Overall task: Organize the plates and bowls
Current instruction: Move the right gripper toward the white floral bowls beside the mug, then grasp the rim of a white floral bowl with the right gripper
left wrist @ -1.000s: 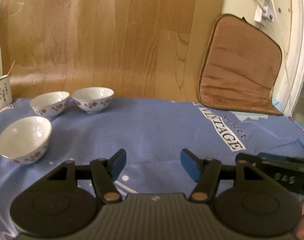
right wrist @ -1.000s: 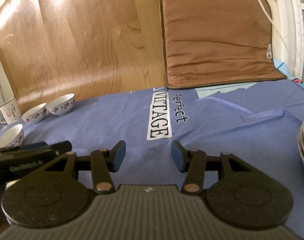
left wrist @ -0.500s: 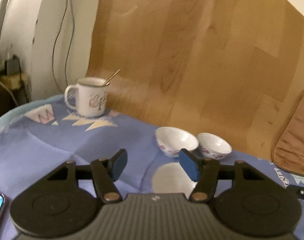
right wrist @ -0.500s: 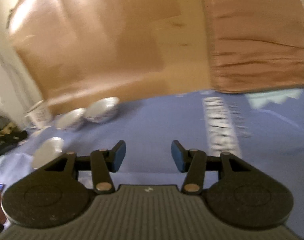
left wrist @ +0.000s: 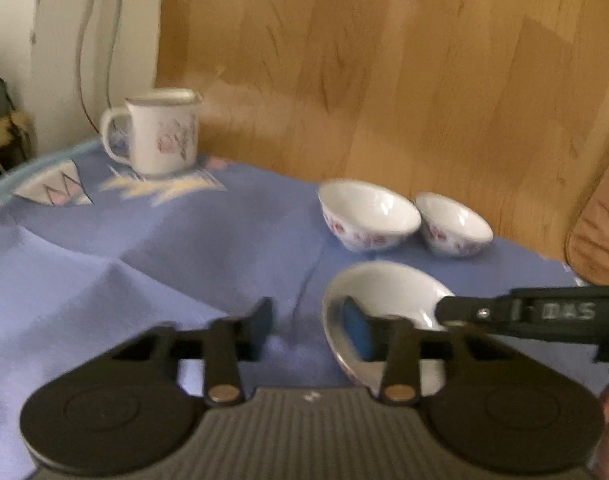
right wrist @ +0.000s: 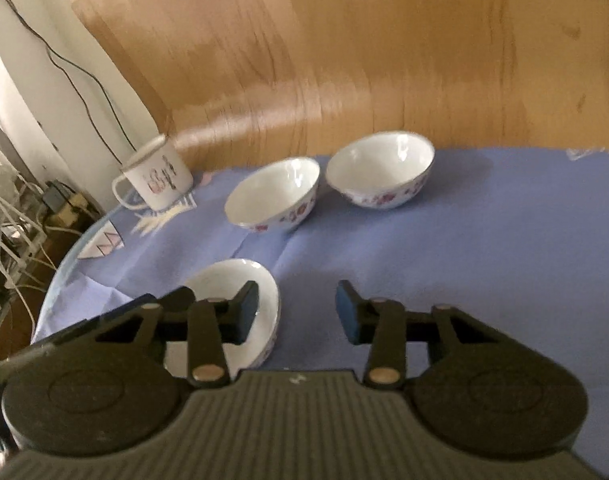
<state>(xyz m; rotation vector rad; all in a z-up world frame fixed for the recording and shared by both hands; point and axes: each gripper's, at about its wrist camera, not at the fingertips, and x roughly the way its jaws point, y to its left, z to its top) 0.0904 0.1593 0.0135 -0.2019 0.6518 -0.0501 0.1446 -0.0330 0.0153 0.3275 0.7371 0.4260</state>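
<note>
Three white bowls with red flowers sit on the blue cloth. The near bowl [left wrist: 388, 296] [right wrist: 228, 292] has both grippers at it. My left gripper [left wrist: 308, 330] straddles its left rim, one pad inside and one outside. Its jaws are closing, and a gap still shows between the outer pad and the rim. My right gripper [right wrist: 297, 316] straddles the bowl's right rim and its jaws are closing too, with the pads clear of the rim. Its black finger [left wrist: 504, 312] reaches into the bowl in the left wrist view. Two more bowls [left wrist: 368, 216] [left wrist: 454, 226] [right wrist: 272, 196] [right wrist: 380, 176] stand side by side behind.
A white enamel mug [left wrist: 160, 136] [right wrist: 156, 180] stands at the back left near the table's rounded edge [right wrist: 64, 272]. A wooden board [left wrist: 384, 60] leans behind the bowls, with a brown cushion [left wrist: 600, 232] at the right. Cables and clutter lie beyond the left edge.
Both grippers have swung left across the cloth to the near bowl and now straddle its rim from opposite sides. Both pairs of jaws stand narrower than before.
</note>
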